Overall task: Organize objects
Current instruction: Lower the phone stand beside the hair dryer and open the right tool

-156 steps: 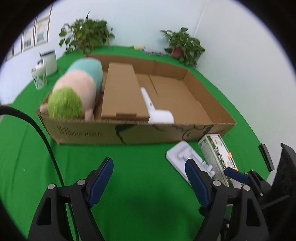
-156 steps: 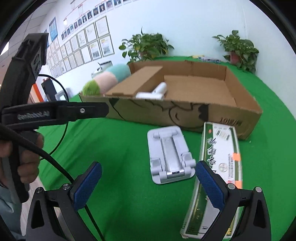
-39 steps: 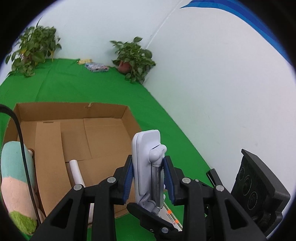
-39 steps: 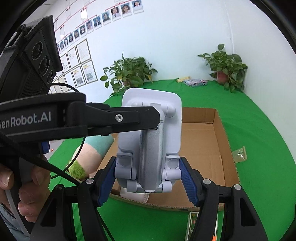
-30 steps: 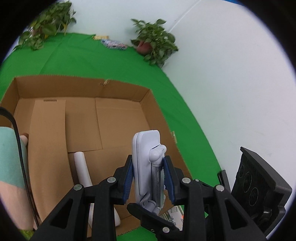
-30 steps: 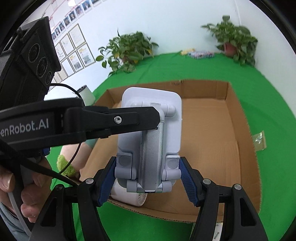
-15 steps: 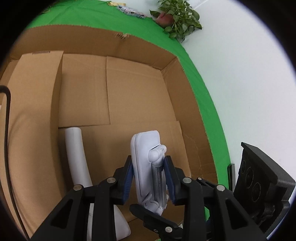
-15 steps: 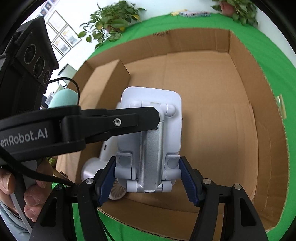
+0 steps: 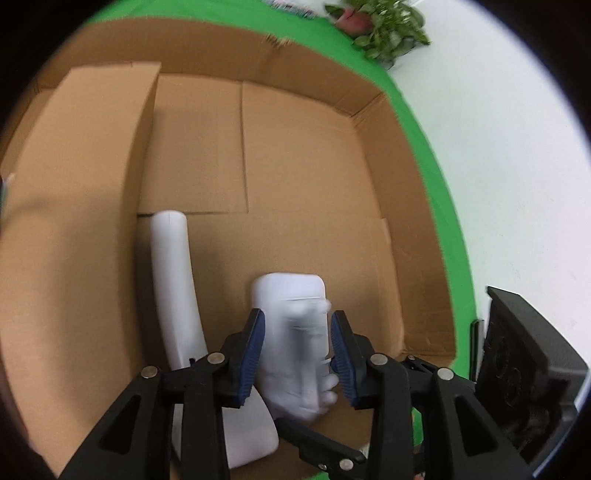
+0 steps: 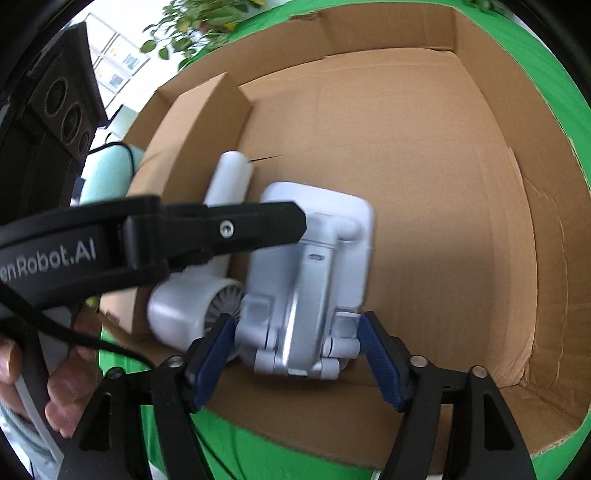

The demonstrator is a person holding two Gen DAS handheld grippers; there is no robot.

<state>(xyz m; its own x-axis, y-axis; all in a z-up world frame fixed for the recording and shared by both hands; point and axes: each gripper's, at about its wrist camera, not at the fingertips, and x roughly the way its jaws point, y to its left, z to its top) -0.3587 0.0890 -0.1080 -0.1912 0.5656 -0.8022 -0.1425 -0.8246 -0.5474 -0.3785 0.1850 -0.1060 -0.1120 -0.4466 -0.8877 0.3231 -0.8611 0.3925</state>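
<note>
A white folding phone stand (image 9: 295, 339) lies blurred inside the open cardboard box (image 9: 306, 155), near its front wall; it also shows in the right wrist view (image 10: 314, 288). My left gripper (image 9: 297, 354) is open, its blue pads (image 9: 251, 354) spread on either side of the stand. My right gripper (image 10: 297, 365) is open too, with gaps between its pads (image 10: 380, 365) and the stand's hinged foot. A white handheld fan (image 9: 177, 284) lies just left of the stand, also seen in the right wrist view (image 10: 207, 295).
A long closed brown carton (image 9: 74, 206) fills the box's left side. A plush toy's mint end (image 10: 107, 173) shows beyond it. Green cloth (image 9: 436, 155) surrounds the box. Potted plants (image 9: 384, 22) stand by the white wall.
Both grippers have opened and let go of the phone stand, which now drops or rests low in the box beside the fan. Both grippers came lower into the box.
</note>
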